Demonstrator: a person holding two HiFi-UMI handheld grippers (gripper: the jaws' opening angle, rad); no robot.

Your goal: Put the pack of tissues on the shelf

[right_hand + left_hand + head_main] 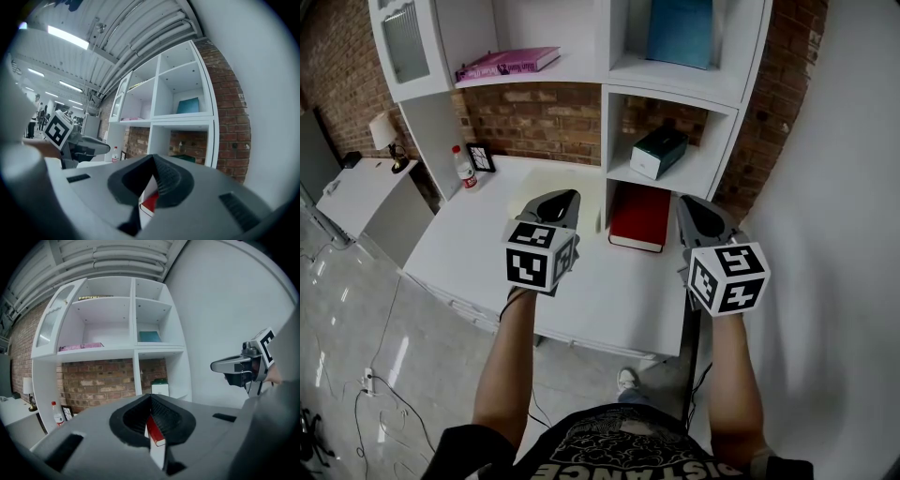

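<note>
The pack of tissues (659,152), a white box with a dark green top, lies in the lower right shelf compartment; it also shows in the left gripper view (160,387) and in the right gripper view (190,159). My left gripper (560,200) hovers over the white desk (478,248), shut and empty, its jaws meeting at the tip (150,397). My right gripper (701,214) hangs at the desk's right edge, below and right of the tissue compartment, also shut with nothing in it (152,159). Neither gripper touches the pack.
A red book (640,217) lies on the desk between the grippers, under the tissue compartment. A pink book (508,62) and a teal book (680,30) occupy upper shelves. A bottle (465,167) and a picture frame (481,157) stand at the desk's back left. A lamp (386,136) sits on a side table.
</note>
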